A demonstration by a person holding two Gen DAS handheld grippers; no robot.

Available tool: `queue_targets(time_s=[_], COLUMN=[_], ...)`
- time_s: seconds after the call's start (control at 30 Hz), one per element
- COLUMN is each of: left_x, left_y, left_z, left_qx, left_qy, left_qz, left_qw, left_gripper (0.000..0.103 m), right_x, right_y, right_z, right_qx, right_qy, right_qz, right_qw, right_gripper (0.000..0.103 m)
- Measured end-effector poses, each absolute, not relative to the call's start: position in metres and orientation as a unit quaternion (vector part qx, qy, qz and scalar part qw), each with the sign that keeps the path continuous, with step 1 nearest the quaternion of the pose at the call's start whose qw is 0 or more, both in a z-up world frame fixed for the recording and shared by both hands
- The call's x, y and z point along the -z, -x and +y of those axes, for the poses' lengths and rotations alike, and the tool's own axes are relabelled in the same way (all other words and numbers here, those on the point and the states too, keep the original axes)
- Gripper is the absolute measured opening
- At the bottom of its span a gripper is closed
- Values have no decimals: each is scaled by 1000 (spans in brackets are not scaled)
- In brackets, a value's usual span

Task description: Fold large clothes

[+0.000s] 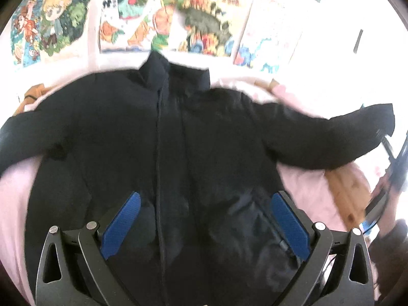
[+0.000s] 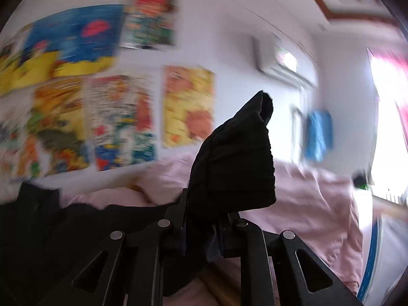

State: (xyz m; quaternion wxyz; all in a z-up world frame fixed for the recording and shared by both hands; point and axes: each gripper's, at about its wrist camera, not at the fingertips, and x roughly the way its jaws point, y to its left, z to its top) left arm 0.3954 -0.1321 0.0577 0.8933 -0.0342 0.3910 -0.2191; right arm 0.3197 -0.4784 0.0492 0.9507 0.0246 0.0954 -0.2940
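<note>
While posters (image 1: 163, 20) line the wall, left tongs (image 1: 204, 219) gape over the jacket (image 1: 153, 132); right tongs (image 2: 204, 216) pinch its cuff (image 2: 234, 158).

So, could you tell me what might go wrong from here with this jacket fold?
1. The right gripper is shut on only the cuff of the black jacket; the thick fabric could slip out mid-swing.
2. The left gripper hovers open above the hem, pinning nothing, so pulling the sleeve may drag the whole jacket across the pink sheet.
3. The other sleeve lies spread, so the fold may end lopsided.
</note>
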Motion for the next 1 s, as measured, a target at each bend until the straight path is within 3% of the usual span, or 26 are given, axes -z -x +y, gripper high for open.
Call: queue_targets(time_s=[0.23,0.47,0.8,0.87,0.93,0.97,1.0], left_x=[-116,-150,-118,-105,-94,-88,-87], left_y=[-404,-419,-451,-458,-465,-471,-472], left_z=[-91,-69,-120,-125,-129,-131,-131], left_qx=[285,311,292,281,283,282,281], left_qy=[131,207,172,173,170,165,160], left_qz=[350,341,408,430,454,468,471], left_qw=[883,863,847,841,827,821,821], left_gripper=[101,101,100,83,26,13,13], right_x=[-37,3,36,40,43,44,46], right_y=[-343,-362,-358,-358,-355,-356,-358], right_z=[-342,-246,-185,-181,-180,-179,-179], right_qx=[182,109,80,77,81,80,78], right_qy=[166,289,364,374,387,395,401], right_qz=[72,70,59,56,55,55,60], right_qw=[967,949,926,922,917,914,911], right_gripper=[16,16,15,15,15,18,20])
